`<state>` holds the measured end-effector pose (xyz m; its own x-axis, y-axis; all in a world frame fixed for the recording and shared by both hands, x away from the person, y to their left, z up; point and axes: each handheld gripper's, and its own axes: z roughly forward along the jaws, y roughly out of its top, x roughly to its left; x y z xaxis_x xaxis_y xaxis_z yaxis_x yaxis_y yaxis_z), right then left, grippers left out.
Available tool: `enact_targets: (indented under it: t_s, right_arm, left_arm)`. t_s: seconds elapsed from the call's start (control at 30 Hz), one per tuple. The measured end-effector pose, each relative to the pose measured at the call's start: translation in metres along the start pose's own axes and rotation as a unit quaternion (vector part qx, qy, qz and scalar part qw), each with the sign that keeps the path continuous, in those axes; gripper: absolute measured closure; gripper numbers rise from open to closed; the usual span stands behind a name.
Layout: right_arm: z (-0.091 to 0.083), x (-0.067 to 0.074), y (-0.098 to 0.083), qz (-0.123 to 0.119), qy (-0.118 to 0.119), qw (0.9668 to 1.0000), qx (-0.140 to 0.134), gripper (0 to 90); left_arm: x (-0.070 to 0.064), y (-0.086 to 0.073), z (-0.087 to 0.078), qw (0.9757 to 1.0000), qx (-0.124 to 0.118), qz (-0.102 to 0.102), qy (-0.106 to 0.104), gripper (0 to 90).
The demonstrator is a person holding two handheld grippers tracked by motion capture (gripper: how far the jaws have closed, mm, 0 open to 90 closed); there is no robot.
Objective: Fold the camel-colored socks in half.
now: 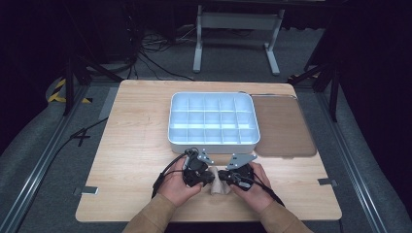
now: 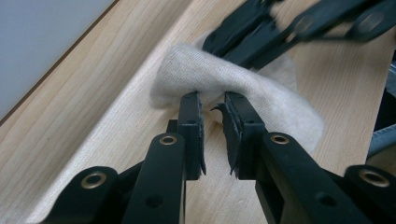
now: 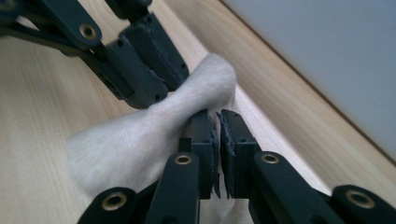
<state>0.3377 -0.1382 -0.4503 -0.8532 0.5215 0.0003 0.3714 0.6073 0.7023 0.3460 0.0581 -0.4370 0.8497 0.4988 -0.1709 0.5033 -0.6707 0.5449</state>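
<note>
Near the desk's [image 1: 136,145] front edge, two hands work a small beige cloth [image 1: 219,184] with a gripper each. From the high view, the left gripper [image 1: 206,177] and right gripper [image 1: 224,175] meet over the cloth, which lies bunched between them. The left gripper view shows its jaws narrowly parted, their tips at a fold of the cloth [image 2: 243,88]; whether they pinch it I cannot tell. The right gripper view shows jaws nearly closed, pinching an edge of the cloth [image 3: 154,121]. Behind them stands a white divided tray [image 1: 214,141], all compartments bare, beside a brown lid [image 1: 284,128]. Folding looks barely begun; the cloth has yet to reach the tray.
</note>
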Motion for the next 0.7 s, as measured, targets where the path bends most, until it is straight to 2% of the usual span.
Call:
enact_targets:
  t_s: [0.13,0.23,0.27,0.4,0.5,0.7]
  right_arm:
    - [-0.021,-0.010,-0.002,0.022,0.007,0.9996,-0.016,83.4]
    - [-0.031,-0.018,-0.009,0.049,0.012,0.9986,0.019,84.6]
    - [-0.031,-0.018,-0.009,0.049,0.012,0.9986,0.019,84.6]
    - [-0.034,-0.021,-0.020,0.075,0.005,0.9943,0.075,89.2]
    - [-0.033,-0.022,-0.023,0.092,0.009,0.9919,0.088,89.3]
    - [-0.022,-0.018,-0.026,0.089,0.016,0.9915,0.093,89.3]
  left_arm:
    - [-0.002,0.003,0.001,1.0000,0.006,0.004,0.000,77.2]
    - [-0.004,0.006,0.000,0.9999,0.006,0.009,-0.002,77.2]
    - [-0.004,0.006,0.000,0.9999,0.006,0.009,-0.002,77.2]
    - [-0.005,0.009,0.002,0.9999,0.005,0.012,-0.007,77.6]
    - [-0.007,0.010,0.004,0.9999,0.005,0.013,-0.009,78.2]
    - [-0.009,0.013,0.007,0.9997,0.004,0.018,-0.016,78.9]
